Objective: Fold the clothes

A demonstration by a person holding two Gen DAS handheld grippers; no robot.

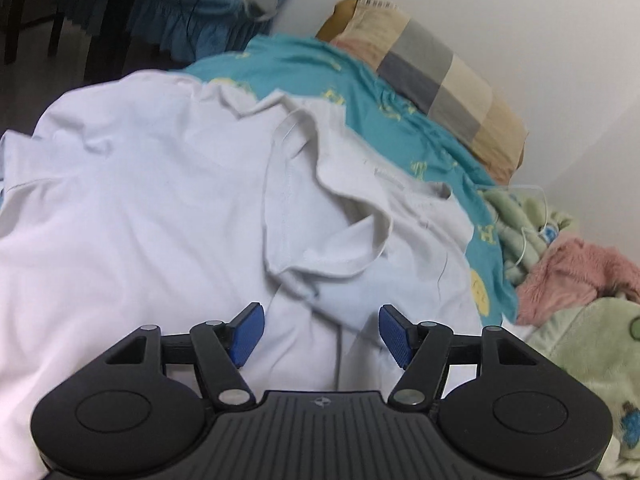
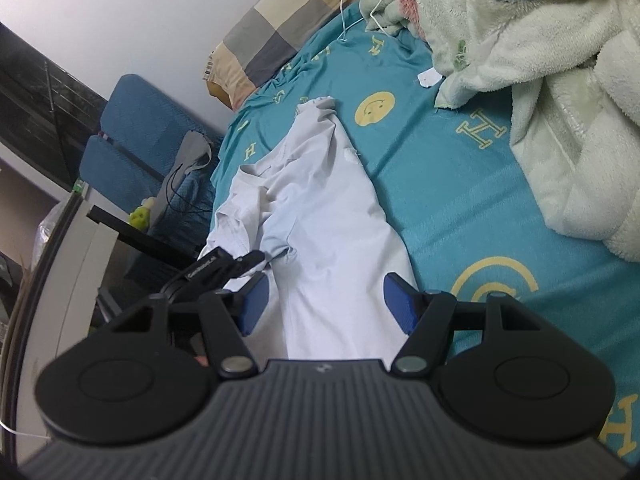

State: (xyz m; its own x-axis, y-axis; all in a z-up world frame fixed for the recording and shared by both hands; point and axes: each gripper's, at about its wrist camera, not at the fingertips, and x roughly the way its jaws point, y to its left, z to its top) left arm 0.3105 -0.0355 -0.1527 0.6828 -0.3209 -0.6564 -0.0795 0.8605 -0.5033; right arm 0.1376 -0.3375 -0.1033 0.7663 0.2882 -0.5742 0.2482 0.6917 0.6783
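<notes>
A white shirt (image 1: 168,208) lay crumpled on a teal bedsheet (image 2: 460,200) printed with yellow smiley faces and letters; in the right wrist view the same shirt (image 2: 320,232) stretched from the near edge of the bed toward the far end, one sleeve reaching farthest. The left gripper (image 1: 322,334) hung just over the garment's near folds, its blue pads spread apart with only loose cloth below them, nothing pinched. The right gripper (image 2: 326,306) was likewise released, its pads standing wide over the shirt's near hem without pressing on it. The left gripper's black frame (image 2: 216,270) showed at the shirt's left edge in the right wrist view. Beyond the shirt, a checked pillow (image 1: 436,80) leaned against the white wall (image 1: 520,40). To the right lay a pale green fleece blanket (image 2: 540,100) and a pink fuzzy cloth (image 1: 568,280), with a thin white cable (image 2: 360,8) trailing beside them.
</notes>
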